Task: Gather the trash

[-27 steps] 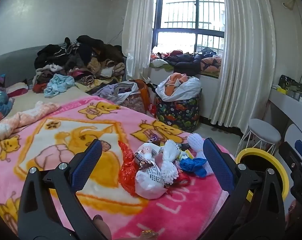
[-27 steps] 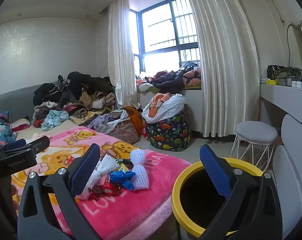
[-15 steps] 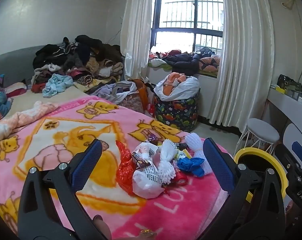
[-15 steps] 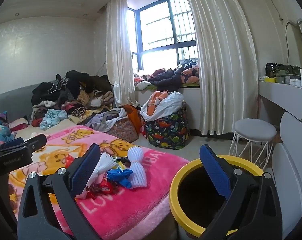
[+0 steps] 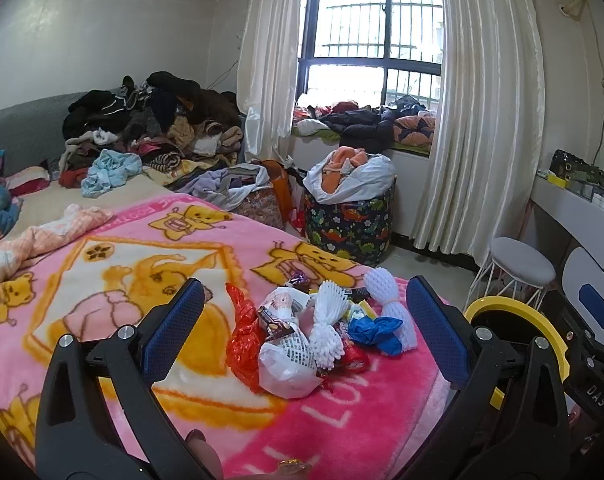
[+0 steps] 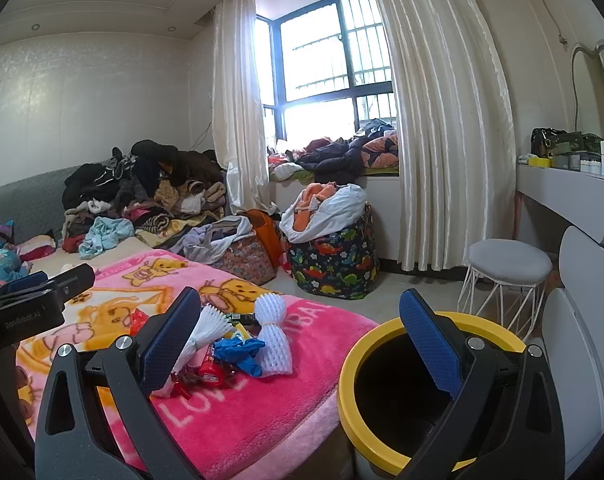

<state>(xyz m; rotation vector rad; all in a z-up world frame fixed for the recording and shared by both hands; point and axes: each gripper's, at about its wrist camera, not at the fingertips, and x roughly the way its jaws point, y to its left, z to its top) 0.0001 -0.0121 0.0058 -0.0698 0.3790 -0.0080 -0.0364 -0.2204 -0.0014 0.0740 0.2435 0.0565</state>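
A heap of trash (image 5: 313, 336) lies on the pink cartoon blanket (image 5: 102, 280) near the bed's corner: a white plastic bag, a red foil wrapper (image 5: 242, 344), white foam fruit nets (image 5: 389, 304) and a blue glove (image 5: 375, 330). The heap also shows in the right wrist view (image 6: 238, 344). A yellow-rimmed bin (image 6: 385, 444) stands on the floor beside the bed, also in the left wrist view (image 5: 541, 320). My left gripper (image 5: 302, 344) is open and empty, just short of the heap. My right gripper (image 6: 298, 348) is open and empty, between the heap and the bin.
Piles of clothes (image 5: 150, 132) cover the bed's far side and the window sill (image 5: 365, 120). A dinosaur-print basket (image 5: 349, 224) and a fabric bag (image 6: 246, 256) stand on the floor. A white stool (image 6: 505, 276) and a dressing table (image 6: 561, 192) are at the right.
Both grippers have drifted slightly, with the views tilting a little; the heap and bin stay where they were. Both stay open and empty.
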